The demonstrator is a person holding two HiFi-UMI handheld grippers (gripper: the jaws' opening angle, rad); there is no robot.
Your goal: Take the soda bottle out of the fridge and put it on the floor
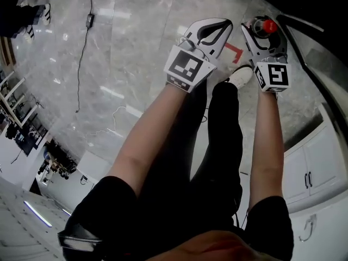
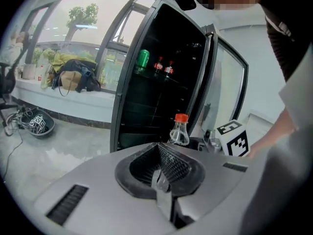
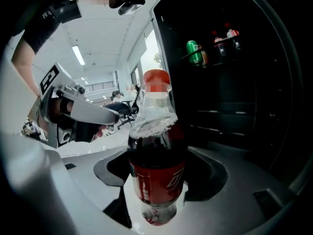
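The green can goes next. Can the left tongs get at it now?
Probably yes: the fridge stands open, the green can sits unblocked on its shelf, and the left tongs are empty, though shut.

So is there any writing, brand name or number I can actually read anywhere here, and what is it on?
Nothing reads clearly enough to quote.
soda bottle: white print on its red label, too blurred to read.
green can in the fridge: too small to read.
small bottles beside the can: labels too small to read.
marker cube: only a black-and-white square pattern, no letters or numbers.
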